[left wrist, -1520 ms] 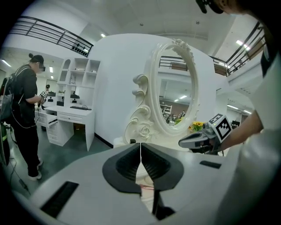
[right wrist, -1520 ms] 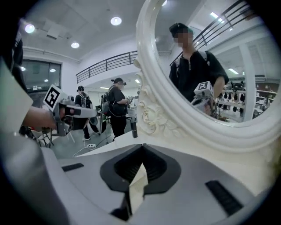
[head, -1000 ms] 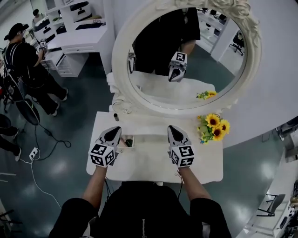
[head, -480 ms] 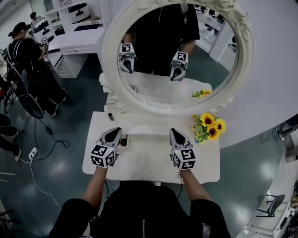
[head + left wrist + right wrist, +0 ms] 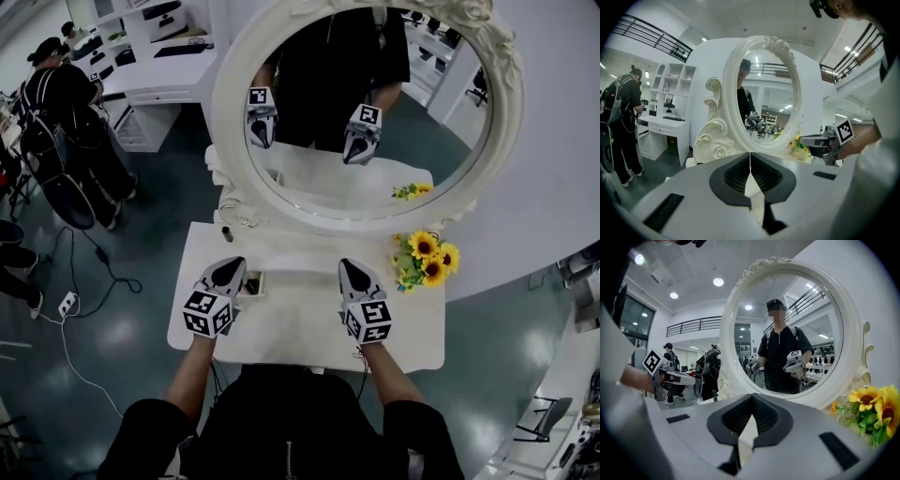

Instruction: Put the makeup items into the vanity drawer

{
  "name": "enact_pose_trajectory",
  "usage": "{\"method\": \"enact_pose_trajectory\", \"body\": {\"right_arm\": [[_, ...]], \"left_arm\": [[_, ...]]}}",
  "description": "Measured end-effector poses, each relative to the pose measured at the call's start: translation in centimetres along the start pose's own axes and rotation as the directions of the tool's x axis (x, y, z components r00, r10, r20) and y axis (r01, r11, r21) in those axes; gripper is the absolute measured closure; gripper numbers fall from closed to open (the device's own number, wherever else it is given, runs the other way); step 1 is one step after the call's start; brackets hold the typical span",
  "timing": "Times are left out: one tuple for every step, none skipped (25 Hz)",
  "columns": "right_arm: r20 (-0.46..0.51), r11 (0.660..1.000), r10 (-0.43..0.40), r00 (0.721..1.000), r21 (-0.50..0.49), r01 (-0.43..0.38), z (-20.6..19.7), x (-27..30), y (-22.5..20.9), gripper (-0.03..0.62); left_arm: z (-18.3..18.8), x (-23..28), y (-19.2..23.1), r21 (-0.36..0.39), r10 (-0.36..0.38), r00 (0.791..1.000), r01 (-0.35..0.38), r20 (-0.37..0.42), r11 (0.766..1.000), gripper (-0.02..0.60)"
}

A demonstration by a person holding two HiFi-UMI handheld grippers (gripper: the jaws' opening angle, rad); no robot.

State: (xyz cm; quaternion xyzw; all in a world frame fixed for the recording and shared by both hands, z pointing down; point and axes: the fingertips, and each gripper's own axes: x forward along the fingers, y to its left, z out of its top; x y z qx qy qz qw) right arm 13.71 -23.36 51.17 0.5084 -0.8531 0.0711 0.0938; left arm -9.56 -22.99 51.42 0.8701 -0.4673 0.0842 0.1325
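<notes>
Neither has shifted: left gripper [image 5: 228,268] and right gripper [image 5: 349,266] point nearly level toward the mirror [image 5: 328,183], fingers pressed together.

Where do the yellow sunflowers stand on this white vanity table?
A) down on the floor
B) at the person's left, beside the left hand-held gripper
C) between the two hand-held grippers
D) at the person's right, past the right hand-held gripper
D: the head view shows the sunflowers at the right end of the vanity table, beyond the right hand-held gripper.
</notes>
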Motion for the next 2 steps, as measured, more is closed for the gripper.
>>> {"method": "enact_pose_trajectory", "body": {"right_arm": [[0.000,1.000,0.001,1.000,-0.001,-0.001,0.04,0.19,0.04,0.592],[0.000,1.000,0.001,1.000,-0.002,-0.001,0.07,0.37,0.08,0.594]], "left_arm": [[-0.03,0.05,0.16,-0.001,0.000,1.000,0.000,-0.001,1.000,0.560],[-0.05,0.11,0.32,-0.002,0.000,1.000,0.000,-0.002,1.000,0.560]]}}
